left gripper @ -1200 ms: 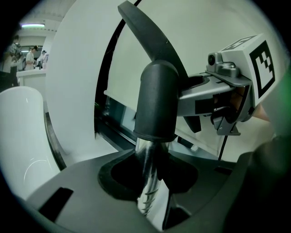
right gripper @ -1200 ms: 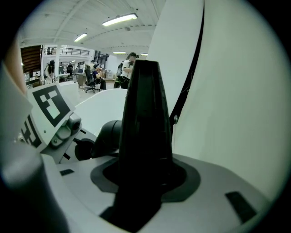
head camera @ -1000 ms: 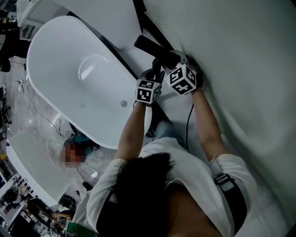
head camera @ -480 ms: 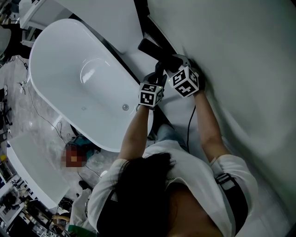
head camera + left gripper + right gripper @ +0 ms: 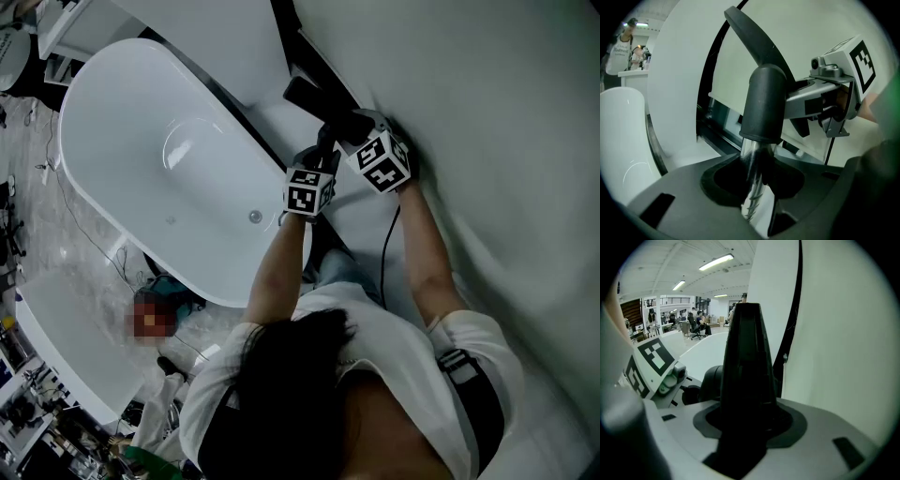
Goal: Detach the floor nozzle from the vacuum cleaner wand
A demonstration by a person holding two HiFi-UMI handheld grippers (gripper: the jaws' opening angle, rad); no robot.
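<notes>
left gripper [image 5: 757, 206] clamps the shiny metal wand tube [image 5: 751, 157]; right gripper [image 5: 740, 441] clamps the black tapered nozzle [image 5: 743, 357], both beside the white oval bathtub [image 5: 159, 159].

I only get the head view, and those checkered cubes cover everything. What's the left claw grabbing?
Observer: The left gripper view shows the left claw clamped on a shiny metal tube, the wand.
Operator: And the other one? I just see something black poking out past the cubes.
Observer: In the right gripper view, the right claw is closed on a black tapered neck that narrows toward its far end.
</notes>
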